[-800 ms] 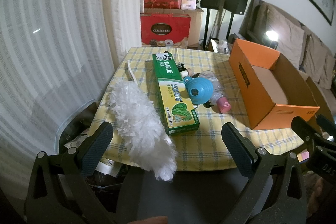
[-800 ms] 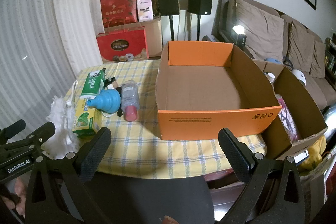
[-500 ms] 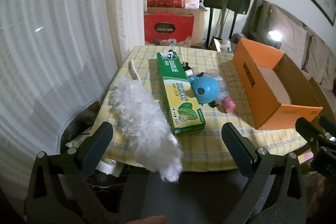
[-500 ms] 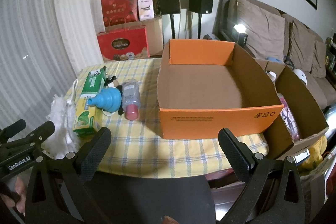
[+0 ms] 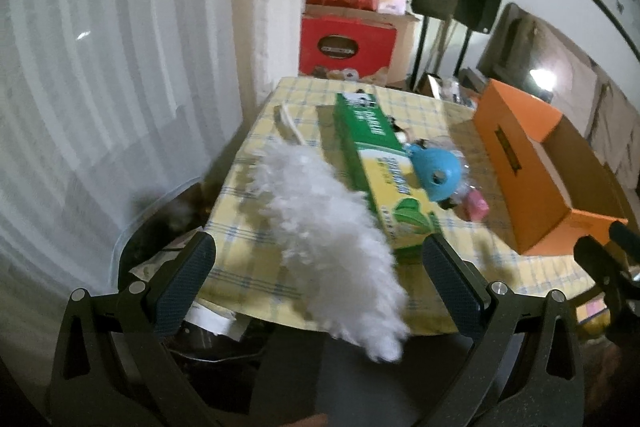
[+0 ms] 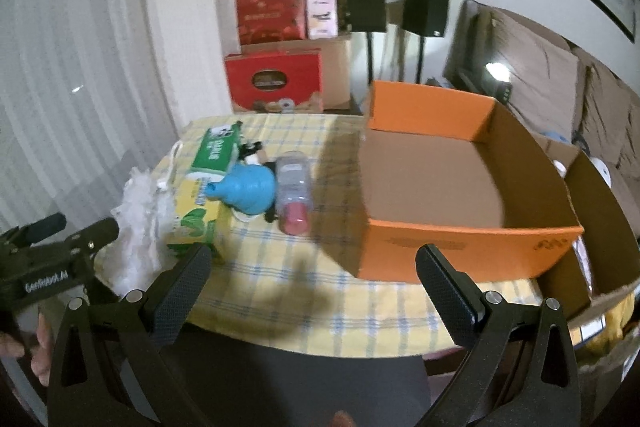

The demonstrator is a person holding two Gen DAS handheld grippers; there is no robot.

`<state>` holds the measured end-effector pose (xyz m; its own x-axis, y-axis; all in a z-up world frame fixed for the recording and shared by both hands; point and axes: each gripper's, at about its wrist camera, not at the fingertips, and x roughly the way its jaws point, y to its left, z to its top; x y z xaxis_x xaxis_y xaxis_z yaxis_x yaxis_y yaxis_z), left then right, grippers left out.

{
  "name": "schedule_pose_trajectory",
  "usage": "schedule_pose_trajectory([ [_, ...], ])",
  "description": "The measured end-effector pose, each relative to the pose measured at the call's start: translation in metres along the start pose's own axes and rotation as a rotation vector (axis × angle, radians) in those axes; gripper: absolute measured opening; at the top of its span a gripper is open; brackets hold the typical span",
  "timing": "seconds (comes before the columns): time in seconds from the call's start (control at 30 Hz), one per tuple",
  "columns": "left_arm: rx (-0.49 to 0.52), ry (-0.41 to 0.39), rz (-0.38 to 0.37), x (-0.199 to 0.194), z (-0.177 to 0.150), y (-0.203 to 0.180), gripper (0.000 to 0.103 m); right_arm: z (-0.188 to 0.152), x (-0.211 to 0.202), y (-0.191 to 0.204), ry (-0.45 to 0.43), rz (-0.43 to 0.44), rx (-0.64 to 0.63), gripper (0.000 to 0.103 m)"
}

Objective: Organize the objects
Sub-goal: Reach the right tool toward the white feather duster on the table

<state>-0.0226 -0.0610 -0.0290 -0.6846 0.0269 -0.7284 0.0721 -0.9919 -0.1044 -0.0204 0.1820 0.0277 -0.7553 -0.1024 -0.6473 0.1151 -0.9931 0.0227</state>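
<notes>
Left wrist view: left tool [image 5: 318,269] jaws spread wide, nothing between the pads, hovering short of the counter [image 5: 472,251] edge. White fluffy duster [image 5: 328,227] lies diagonally on the yellow plaid cloth, head overhanging the near edge, white handle pointing away. Just beside it, on its right, a long green-and-yellow carton [image 5: 376,163] with leaf artwork; the print is blurred here. Blue funnel [image 5: 436,175] leans against the carton's right side, with a clear bottle with pink cap [image 5: 474,203] lying next to it. Orange cardboard box [image 5: 528,167] sits open-topped on the right side of the counter.

Right wrist view: right tool [image 6: 314,279] also fully open, empty, aimed at the counter between the bottle [image 6: 294,191] and the orange box [image 6: 460,255]. Box interior is plain brown and bare; dark print on its front wall, too small to read. Carton [image 6: 210,167] lettering partly legible, looks like "DARLIE". Funnel [image 6: 250,191] touches the carton. Left tool [image 6: 60,239] is seen at the left edge with "GenRobot.AI" on its body. Red gift bag [image 6: 274,83] behind the counter has an oval label, unreadable.
</notes>
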Motion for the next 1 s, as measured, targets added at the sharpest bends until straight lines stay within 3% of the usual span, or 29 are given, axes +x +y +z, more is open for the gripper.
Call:
schedule_pose_trajectory([
  [0.53, -0.137, 0.077, -0.116, 0.052, 0.014, 0.038, 0.101, -0.009, 0.044, 0.045, 0.067, 0.164, -0.093, 0.103],
  [0.87, -0.155, 0.115, -0.126, 0.088, 0.037, 0.039, 0.089, -0.015, 0.069, 0.083, 0.129, 0.350, -0.123, 0.103],
  [1.0, -0.147, 0.130, -0.138, 0.100, 0.042, 0.039, 0.077, -0.014, 0.074, 0.090, 0.146, 0.384, -0.128, 0.103],
])
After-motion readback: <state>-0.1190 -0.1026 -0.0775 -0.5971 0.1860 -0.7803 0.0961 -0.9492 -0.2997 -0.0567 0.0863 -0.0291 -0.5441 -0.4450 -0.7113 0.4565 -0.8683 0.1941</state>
